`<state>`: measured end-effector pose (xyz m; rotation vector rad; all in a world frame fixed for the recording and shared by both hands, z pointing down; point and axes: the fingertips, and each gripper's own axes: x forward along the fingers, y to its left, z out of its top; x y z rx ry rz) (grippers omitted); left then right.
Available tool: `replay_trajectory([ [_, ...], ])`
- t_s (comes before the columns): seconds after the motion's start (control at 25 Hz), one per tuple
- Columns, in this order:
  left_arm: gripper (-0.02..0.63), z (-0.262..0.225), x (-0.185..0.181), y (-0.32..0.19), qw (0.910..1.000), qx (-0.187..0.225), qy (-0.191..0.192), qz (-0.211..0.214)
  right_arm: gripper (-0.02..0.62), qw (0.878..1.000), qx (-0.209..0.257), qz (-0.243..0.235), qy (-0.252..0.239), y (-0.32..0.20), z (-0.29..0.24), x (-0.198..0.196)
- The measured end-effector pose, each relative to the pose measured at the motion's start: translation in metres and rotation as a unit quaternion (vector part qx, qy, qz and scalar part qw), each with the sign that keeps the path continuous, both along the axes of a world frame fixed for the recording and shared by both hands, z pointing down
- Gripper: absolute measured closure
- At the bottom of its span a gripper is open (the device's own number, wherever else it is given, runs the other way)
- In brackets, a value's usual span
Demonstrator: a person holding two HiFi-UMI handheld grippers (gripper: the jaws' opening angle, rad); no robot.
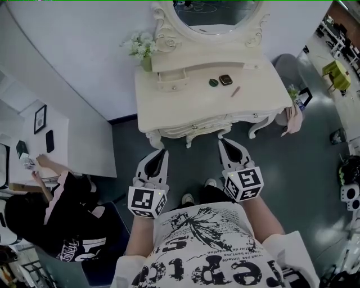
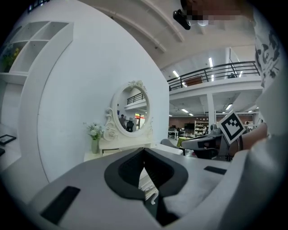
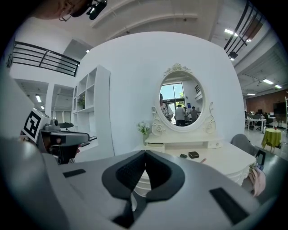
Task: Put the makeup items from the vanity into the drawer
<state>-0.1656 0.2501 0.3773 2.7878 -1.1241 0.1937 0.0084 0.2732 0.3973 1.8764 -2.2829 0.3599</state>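
Bare floor point(image 1: 188, 160) at frame centre gives open approach to the counter point(image 1: 169, 107); flower vase point(image 1: 145, 56) and mirror point(image 1: 216, 11) block its upper edge.

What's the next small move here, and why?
Probably carry the right gripper forward over the vanity, toward the dark compact. It and the left gripper are both short of the vanity's front edge, jaws together and empty. The compact, the green item and the pink pencil all lie on the tabletop's right half, nearer the right gripper.
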Motion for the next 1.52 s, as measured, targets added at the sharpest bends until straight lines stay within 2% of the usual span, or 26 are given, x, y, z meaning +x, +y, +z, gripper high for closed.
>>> replay_trajectory([
  [0.4,0.588,0.011,0.03,-0.103,0.9991,0.0,-0.011,-0.04,0.577,0.999,-0.003,-0.032,0.021,-0.115,0.016,0.039],
  [0.56,0.587,0.01,0.057,-0.157,0.998,-0.002,-0.016,-0.061,0.577,0.998,0.0,-0.056,0.04,-0.174,0.015,0.065],
  [0.92,0.586,0.011,0.115,-0.263,0.9944,-0.005,-0.027,-0.102,0.577,0.995,-0.013,-0.083,0.044,-0.293,0.024,0.137],
  [1.24,0.586,0.03,0.143,-0.313,0.9936,-0.026,-0.032,-0.105,0.577,0.991,-0.07,-0.098,0.057,-0.341,0.063,0.167],
  [1.52,0.588,0.048,0.145,-0.351,0.9953,-0.047,-0.035,-0.077,0.577,0.988,-0.119,-0.074,0.061,-0.363,0.102,0.173],
])
